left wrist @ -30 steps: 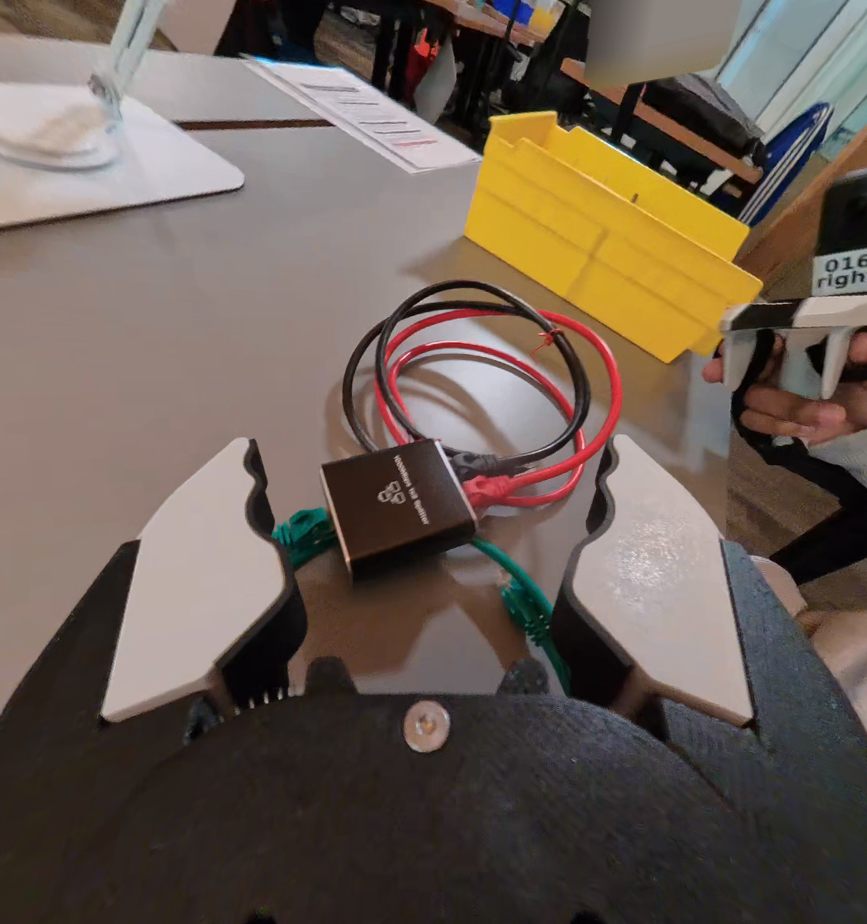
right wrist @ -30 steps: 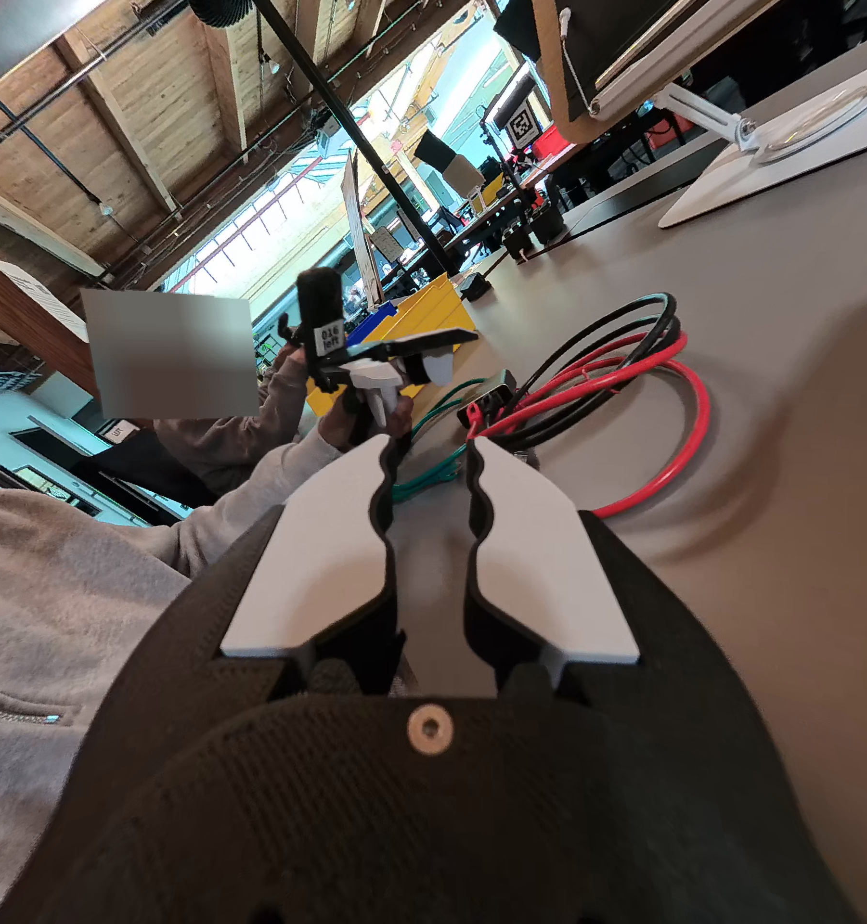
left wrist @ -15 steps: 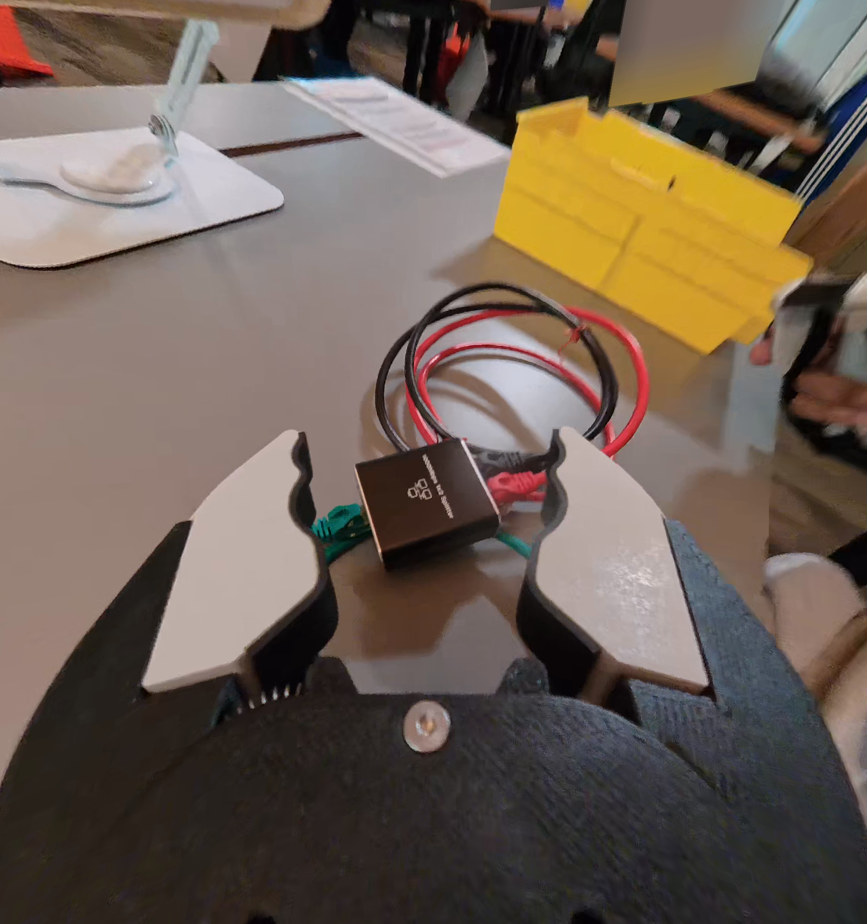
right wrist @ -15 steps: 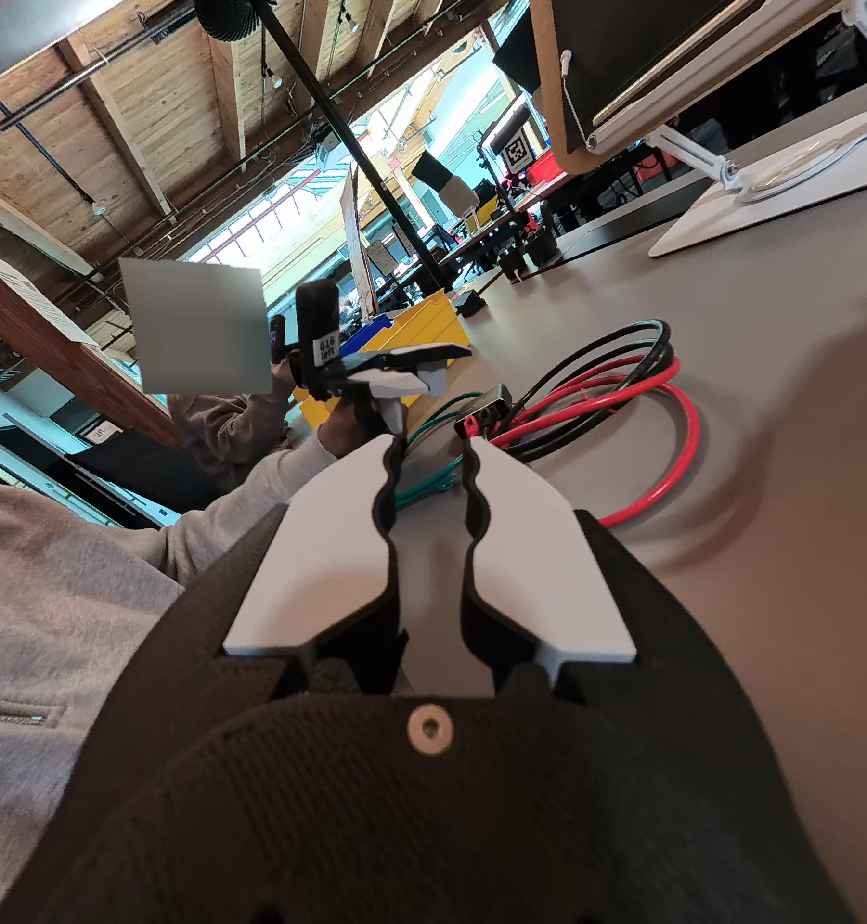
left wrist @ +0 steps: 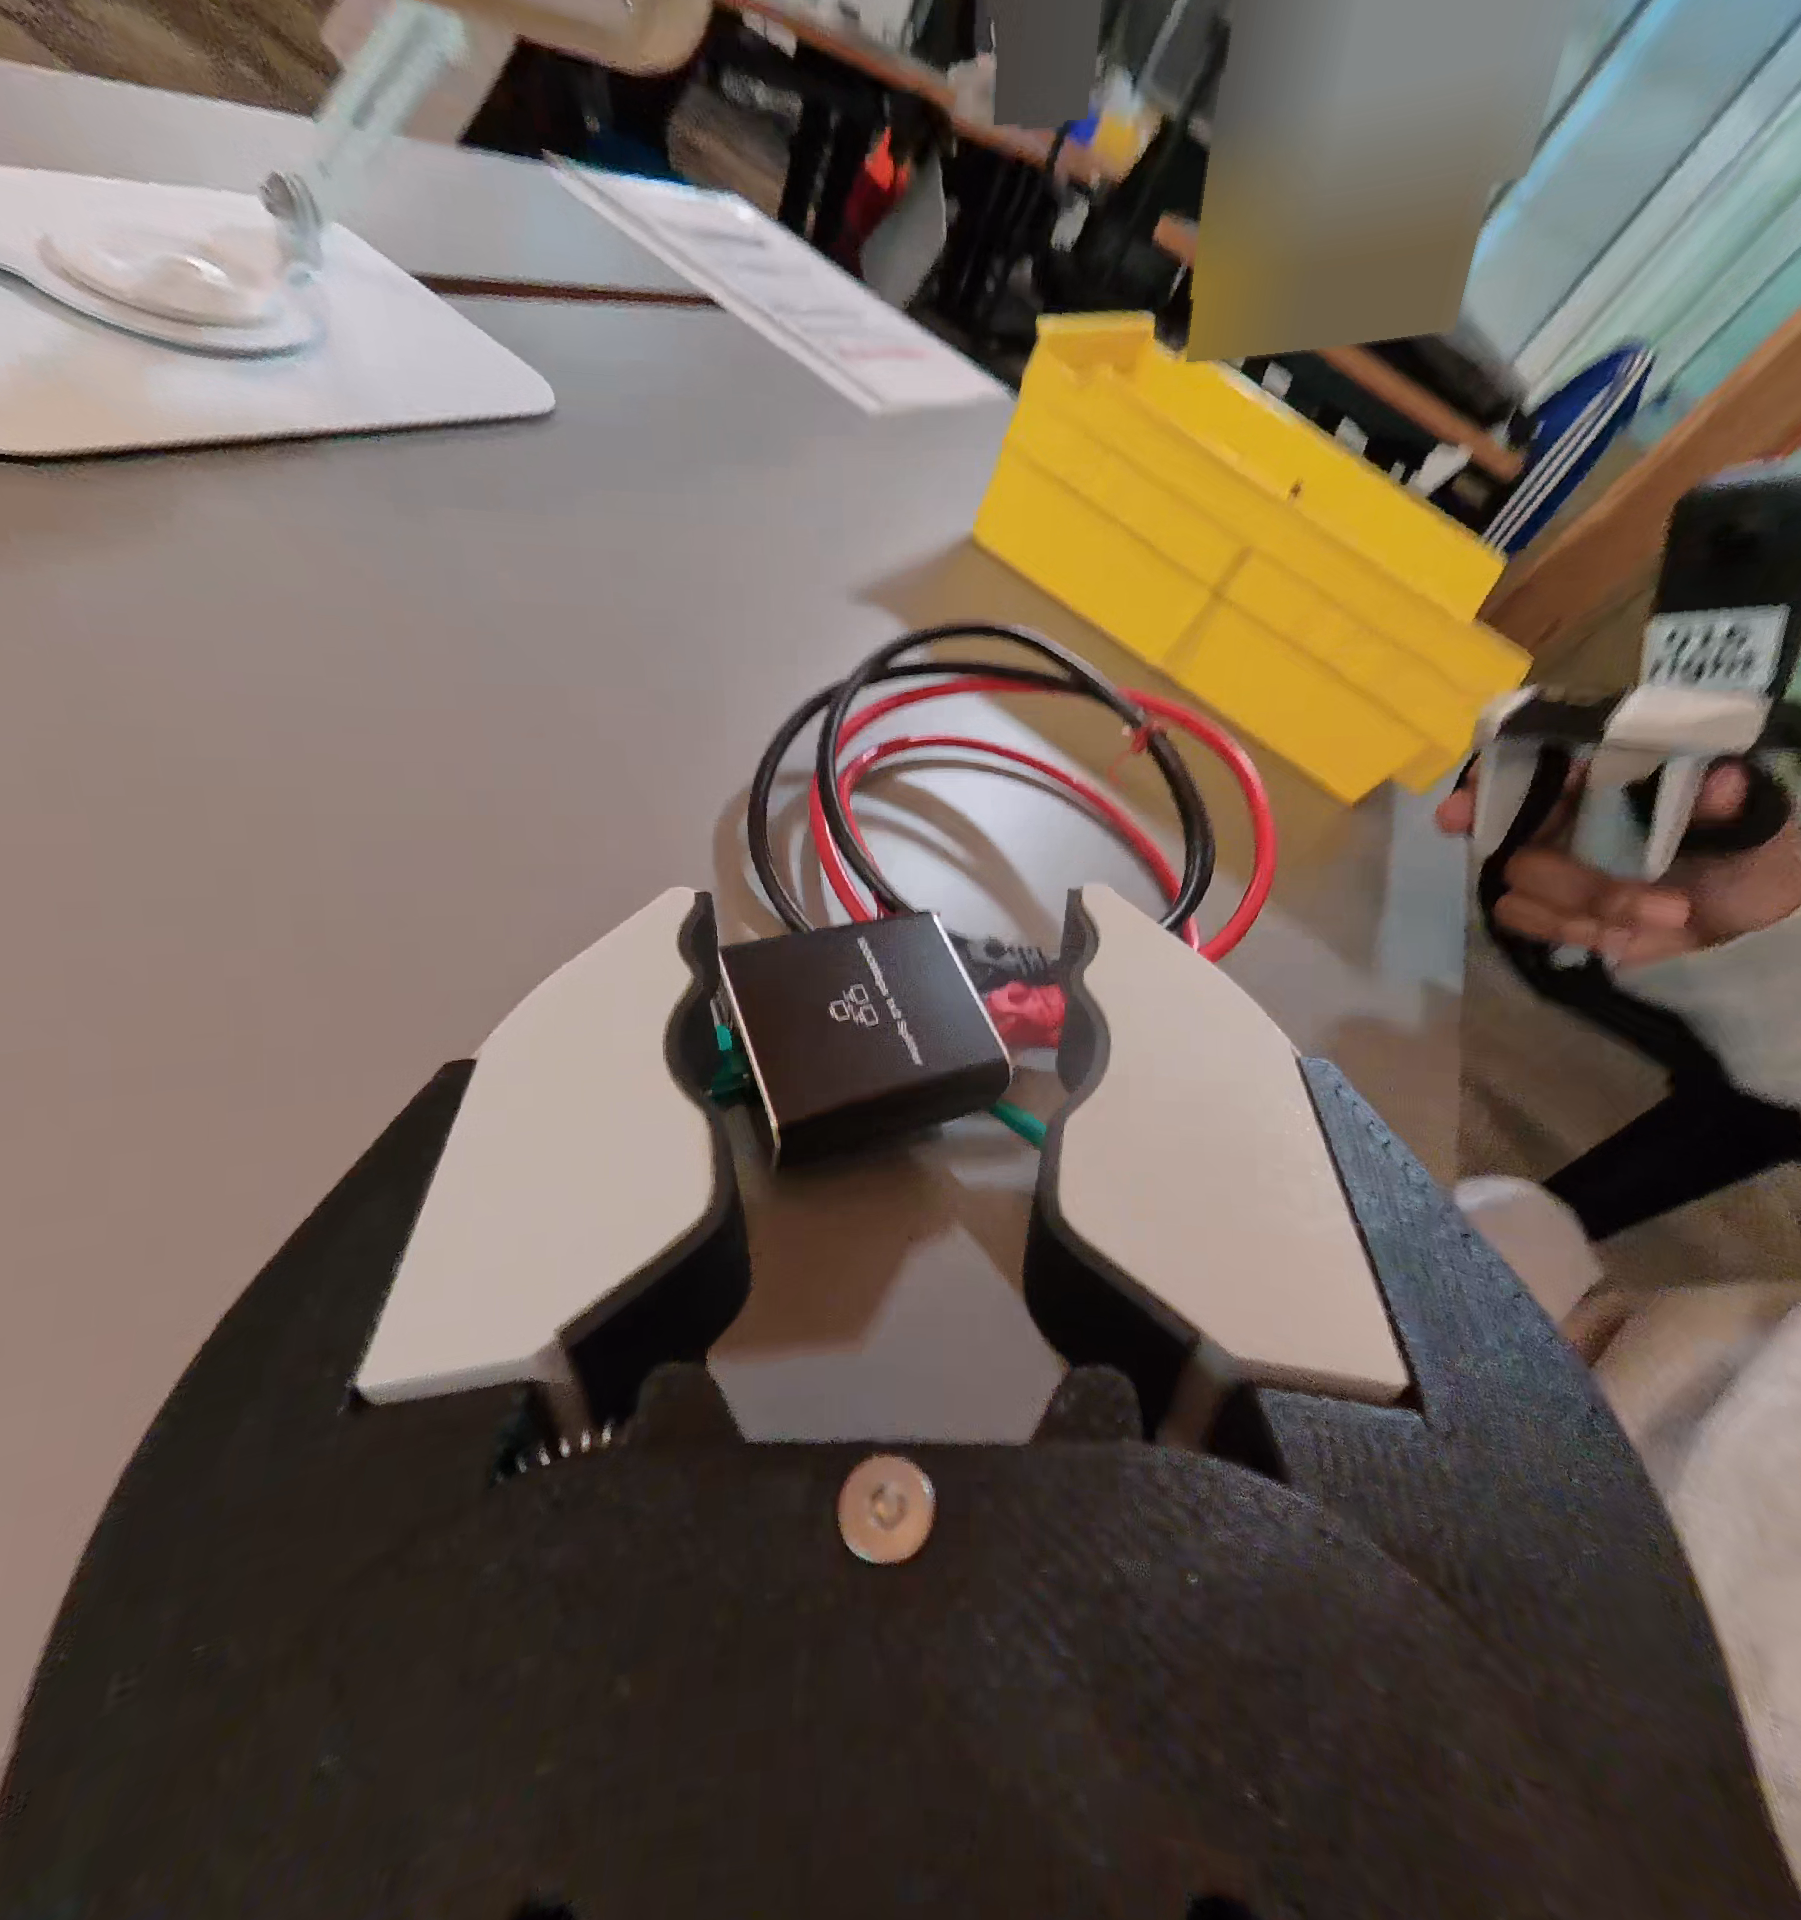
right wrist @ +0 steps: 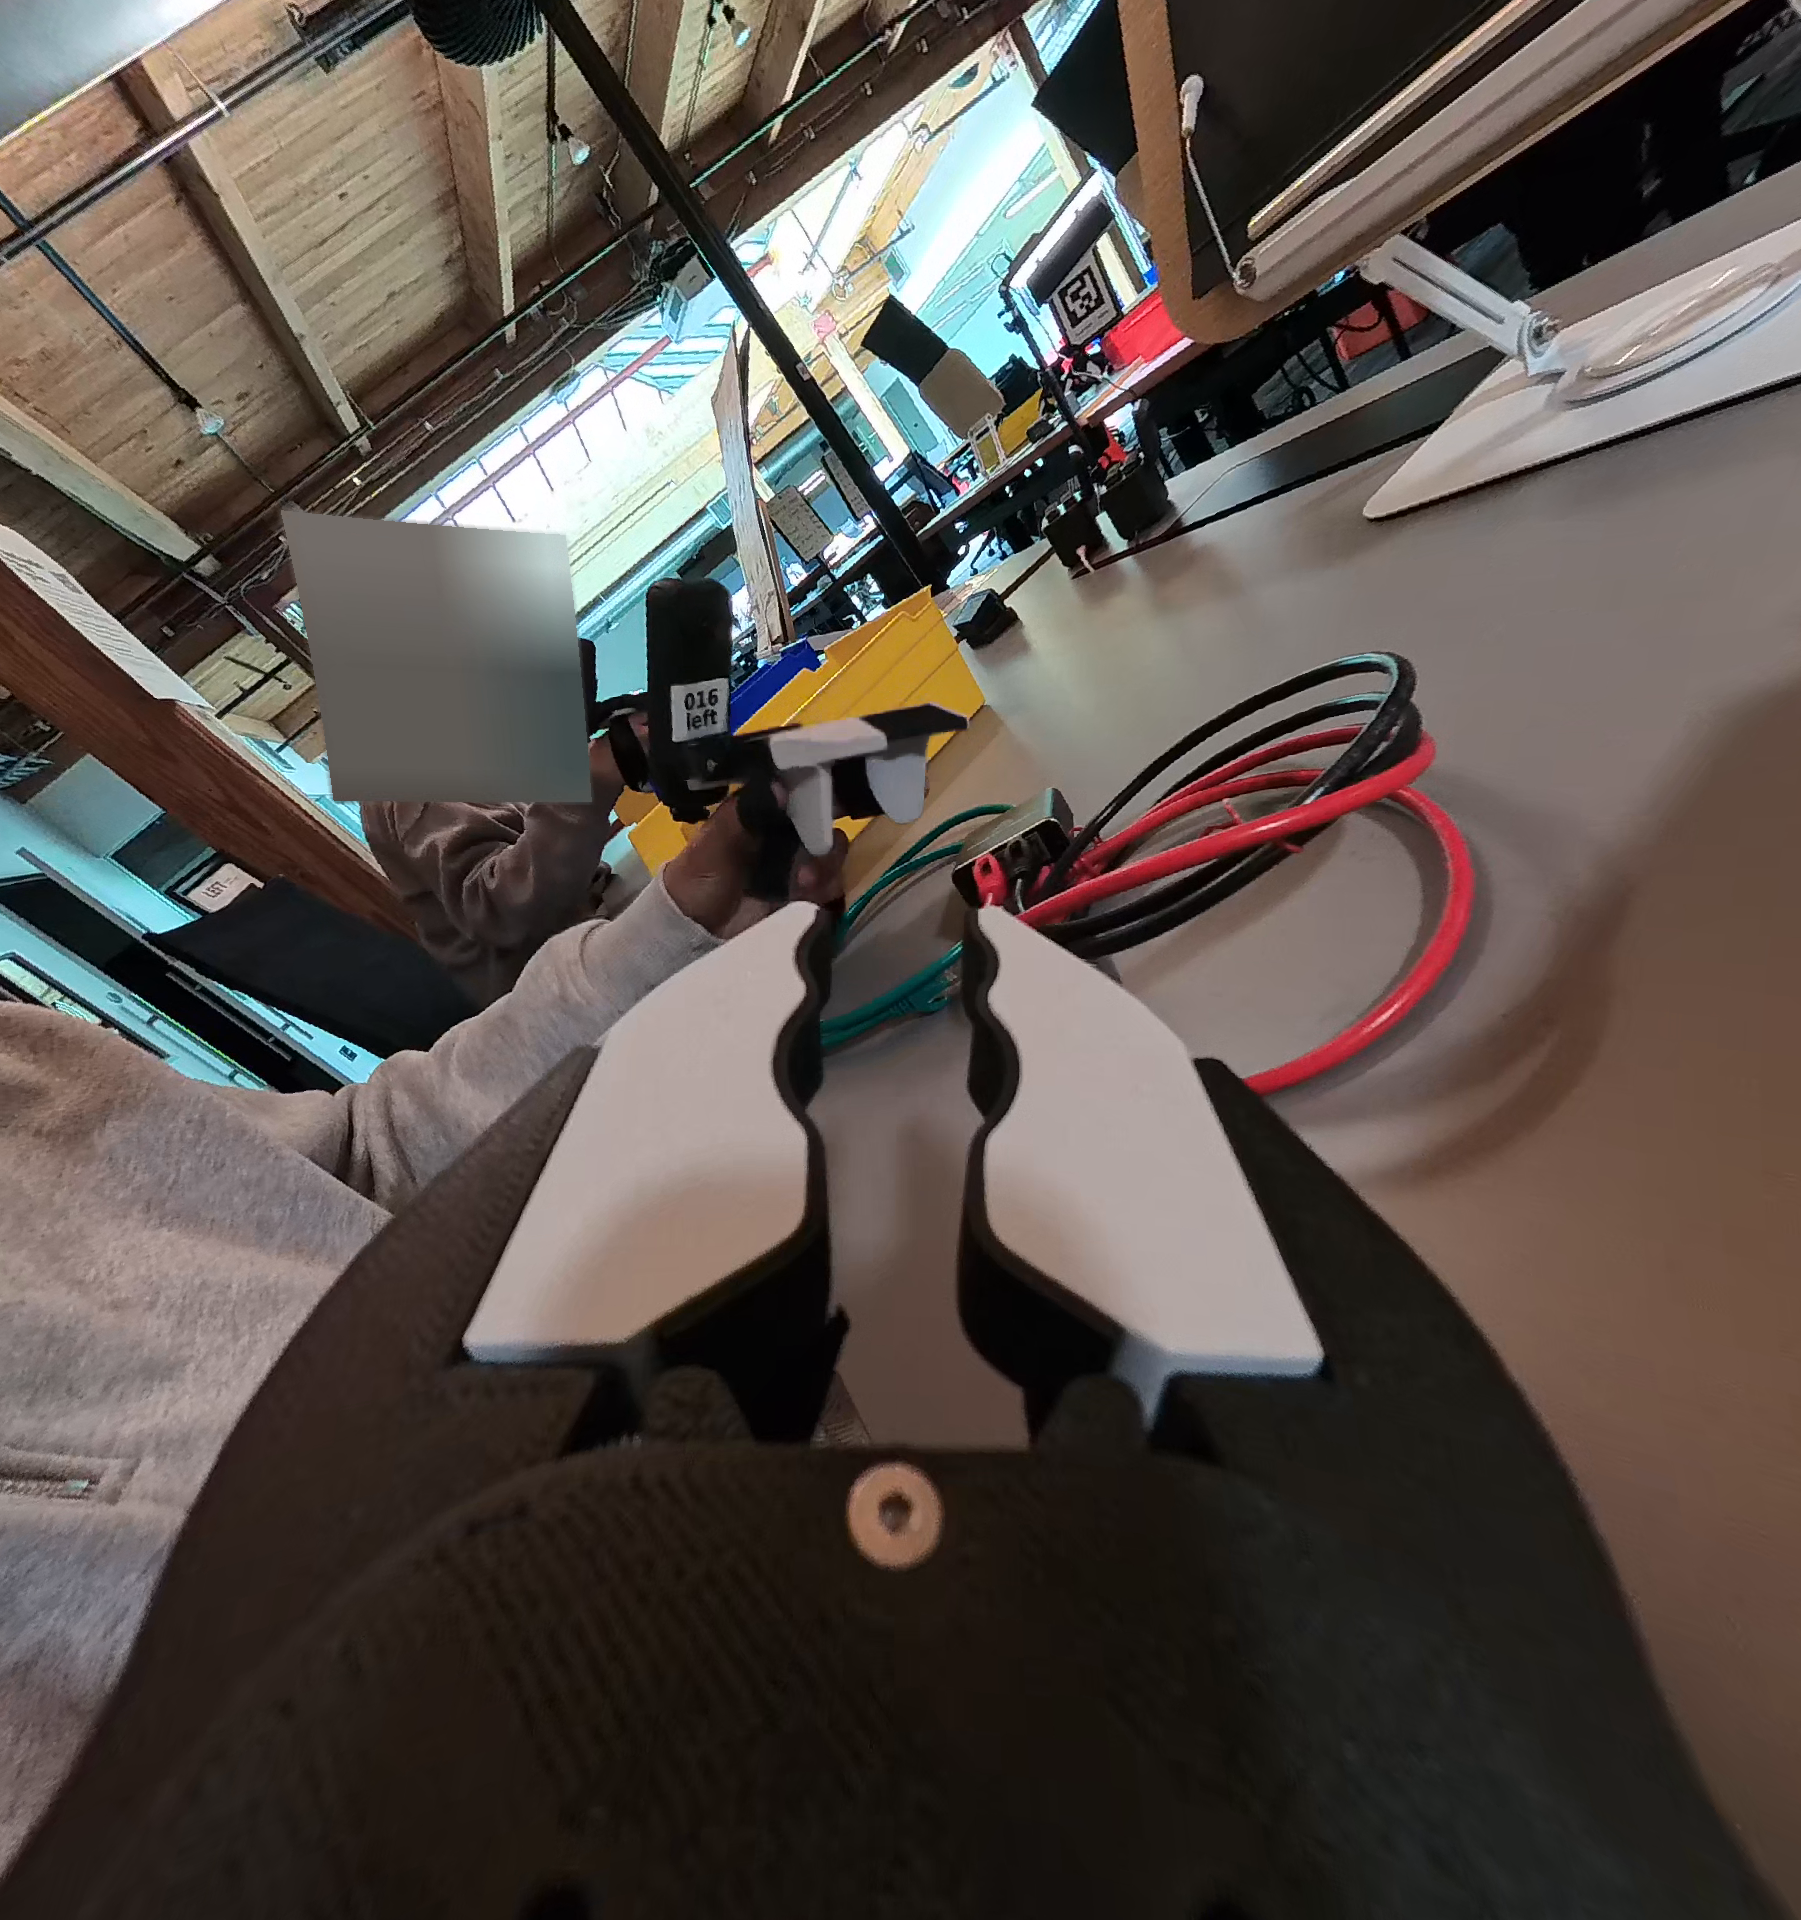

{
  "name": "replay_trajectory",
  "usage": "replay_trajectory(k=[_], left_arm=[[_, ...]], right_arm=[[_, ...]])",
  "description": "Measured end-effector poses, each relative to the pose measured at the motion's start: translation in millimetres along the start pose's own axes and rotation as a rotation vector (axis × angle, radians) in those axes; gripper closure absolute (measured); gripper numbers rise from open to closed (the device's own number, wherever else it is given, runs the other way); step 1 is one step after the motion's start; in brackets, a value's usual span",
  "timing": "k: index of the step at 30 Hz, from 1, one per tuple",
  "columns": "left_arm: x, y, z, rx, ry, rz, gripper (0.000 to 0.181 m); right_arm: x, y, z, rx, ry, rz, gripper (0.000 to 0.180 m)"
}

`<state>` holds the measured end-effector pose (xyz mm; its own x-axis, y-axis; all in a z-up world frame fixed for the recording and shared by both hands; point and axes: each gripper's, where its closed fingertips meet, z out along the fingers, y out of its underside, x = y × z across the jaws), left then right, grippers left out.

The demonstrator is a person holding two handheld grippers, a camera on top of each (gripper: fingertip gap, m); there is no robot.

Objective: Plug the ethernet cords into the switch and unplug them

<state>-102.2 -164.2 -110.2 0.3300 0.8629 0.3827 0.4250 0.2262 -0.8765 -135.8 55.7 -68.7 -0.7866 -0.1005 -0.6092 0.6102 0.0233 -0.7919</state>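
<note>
Left tongs [left wrist: 885,940] narrowed around switch [left wrist: 863,1029], yellow bin [left wrist: 1228,551] beyond

The switch [left wrist: 865,1029] is black with a small pale emblem on top and sits on a plain grey counter [left wrist: 356,727]. Beside the switch coil a red cord [left wrist: 1254,831] and a black cord [left wrist: 979,639]; a green cord [right wrist: 901,1003] trails from its other side. Beyond the switch stands a bright yellow bin [left wrist: 1239,551]. The left claw [left wrist: 885,977] has pale grey fingers [left wrist: 563,1164] on a black body, as does the right claw [right wrist: 896,961].
</note>
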Motion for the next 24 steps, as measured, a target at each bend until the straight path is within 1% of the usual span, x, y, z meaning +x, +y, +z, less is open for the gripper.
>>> replay_trajectory(k=[4,9,13,19,22,24], left_arm=[[2.2,15.9,10.0,-0.1,-0.04,0.117,0.107],[-0.3,21.5,11.7,-0.147,-0.088,0.203,0.104],[1.3,18.0,10.7,-0.136,-0.091,0.212,0.103],[9.6,-0.8,3.6,-0.064,-0.065,0.186,0.103],[8.8,2.2,2.0,-0.104,-0.069,0.203,0.103],[11.5,11.5,4.7,-0.174,-0.053,0.197,0.093]], right_arm=[[0.0,0.3,-0.2,-0.001,-0.003,0.005,0.156],[0.2,0.5,-0.2,-0.002,-0.006,0.012,0.155],[-0.2,0.9,0.0,-0.004,-0.007,0.012,0.155],[0.0,1.2,0.3,-0.005,-0.007,0.014,0.155],[-0.1,1.5,0.5,-0.006,-0.007,0.015,0.155],[-0.3,1.6,0.5,-0.006,-0.007,0.014,0.155]])
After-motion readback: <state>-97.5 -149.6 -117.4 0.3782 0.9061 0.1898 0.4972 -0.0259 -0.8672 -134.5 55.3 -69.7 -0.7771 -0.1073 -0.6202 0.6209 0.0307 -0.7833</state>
